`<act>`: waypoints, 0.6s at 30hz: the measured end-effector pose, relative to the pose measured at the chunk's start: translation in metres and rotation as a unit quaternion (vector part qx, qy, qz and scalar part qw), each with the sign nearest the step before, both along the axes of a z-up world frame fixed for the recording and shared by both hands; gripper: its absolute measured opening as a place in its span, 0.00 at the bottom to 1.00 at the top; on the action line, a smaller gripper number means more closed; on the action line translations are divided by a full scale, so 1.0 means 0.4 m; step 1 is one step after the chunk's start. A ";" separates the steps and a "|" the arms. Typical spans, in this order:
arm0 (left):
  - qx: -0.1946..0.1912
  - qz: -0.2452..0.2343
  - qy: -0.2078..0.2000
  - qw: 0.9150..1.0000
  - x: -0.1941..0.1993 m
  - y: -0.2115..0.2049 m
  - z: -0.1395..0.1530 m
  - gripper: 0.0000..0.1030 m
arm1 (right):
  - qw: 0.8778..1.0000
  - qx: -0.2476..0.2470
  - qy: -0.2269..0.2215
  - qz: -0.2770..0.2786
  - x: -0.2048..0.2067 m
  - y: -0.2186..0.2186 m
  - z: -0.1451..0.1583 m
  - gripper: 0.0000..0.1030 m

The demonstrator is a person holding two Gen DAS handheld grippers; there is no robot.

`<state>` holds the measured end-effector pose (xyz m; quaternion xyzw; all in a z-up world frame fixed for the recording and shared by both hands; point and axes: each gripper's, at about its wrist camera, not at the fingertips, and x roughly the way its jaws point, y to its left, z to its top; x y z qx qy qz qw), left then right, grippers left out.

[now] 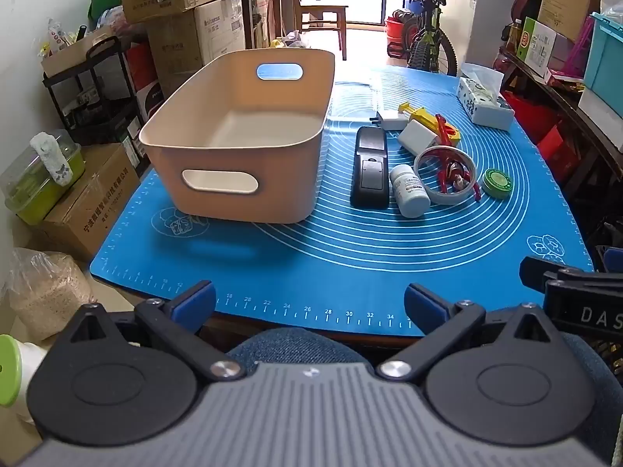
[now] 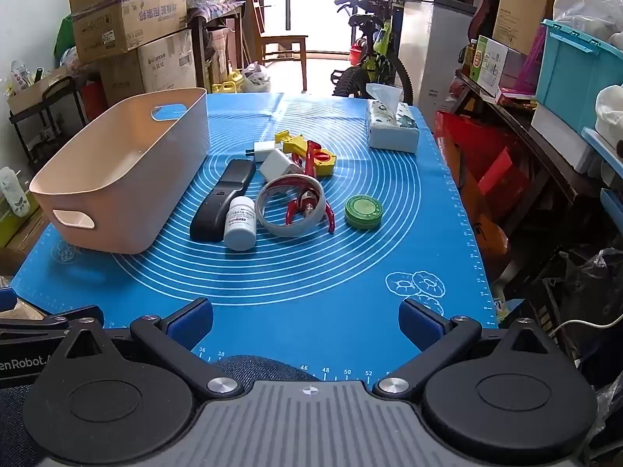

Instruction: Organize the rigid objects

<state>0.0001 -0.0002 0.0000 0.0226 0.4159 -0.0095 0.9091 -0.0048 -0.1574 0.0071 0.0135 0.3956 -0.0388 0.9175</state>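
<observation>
Cluttered storeroom, blue-matted worktop (image 2: pixel 311 272). Nothing binned yet: bin (image 1: pixel 233 148) empty at left; remote (image 2: pixel 222 202), bottle (image 2: pixel 240 225), tape (image 2: pixel 290 206), tin (image 2: pixel 363 212) loose mid-frame. Left claw (image 1: pixel 309 303) and right claw (image 2: pixel 305 323) wide, holding nothing.

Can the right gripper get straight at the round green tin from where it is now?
Probably yes. The right gripper is open and empty, and bare blue mat lies between it and the round green tin, which stands apart from the tape ring.

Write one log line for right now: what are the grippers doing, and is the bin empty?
left hand-held gripper: open, holding nothing | right hand-held gripper: open, holding nothing | bin: empty | remote, bottle: on mat
</observation>
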 end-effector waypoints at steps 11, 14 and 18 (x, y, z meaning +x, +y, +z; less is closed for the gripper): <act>0.003 0.000 -0.002 1.000 -0.004 -0.007 0.002 0.99 | 1.000 -0.001 0.004 0.001 0.003 0.001 0.001 0.98; 0.004 -0.001 -0.002 1.000 -0.001 -0.004 0.000 0.99 | 1.000 -0.002 0.004 0.001 0.003 0.000 -0.005 0.98; 0.003 -0.001 -0.002 1.000 -0.001 -0.002 0.000 0.99 | 1.000 -0.002 0.005 0.001 0.004 0.000 -0.003 0.98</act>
